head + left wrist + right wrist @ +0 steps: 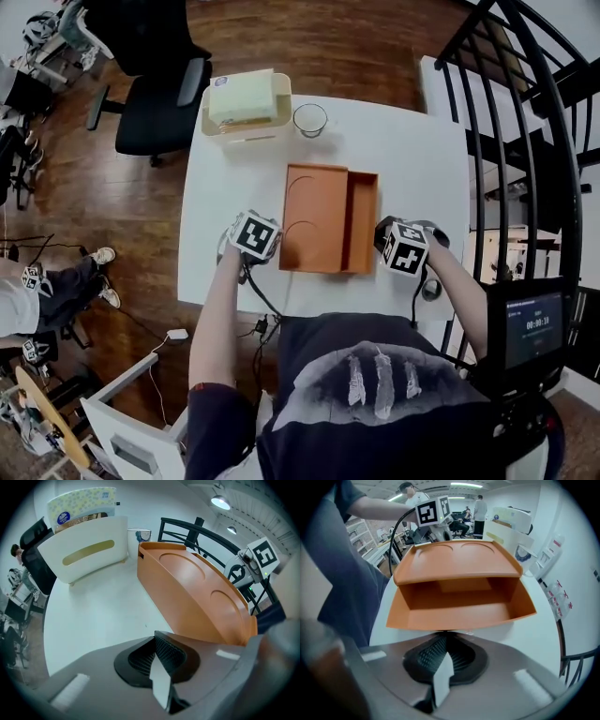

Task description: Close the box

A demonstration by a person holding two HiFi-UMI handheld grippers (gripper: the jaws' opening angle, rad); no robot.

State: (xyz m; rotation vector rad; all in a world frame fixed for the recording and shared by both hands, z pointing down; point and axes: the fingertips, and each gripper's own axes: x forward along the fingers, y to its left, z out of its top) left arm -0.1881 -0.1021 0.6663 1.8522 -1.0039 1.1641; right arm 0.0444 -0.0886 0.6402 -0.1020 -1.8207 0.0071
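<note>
- I see the orange box (362,223) lying in the middle of the white table (422,159), closer to the near edge than to the far edge.
- Its lid (314,214), with two round recesses, covers the left part of the box. A strip along the right side is open, and the bare interior is visible there.
- The left tongs (161,660) are together with nothing between them. They sit just beside the left side of the box, toward the near edge of the table. I cannot tell whether they touch the box.
- The right tongs (440,660) are together and empty as well. They sit just beside the open right side of the box and point into the interior under the lid.
- A cream holder (246,127) with a pack of tissues stands at the far left corner of the table.
- A clear glass (310,119) stands just beside the holder at the far edge, well apart from the box.
</note>
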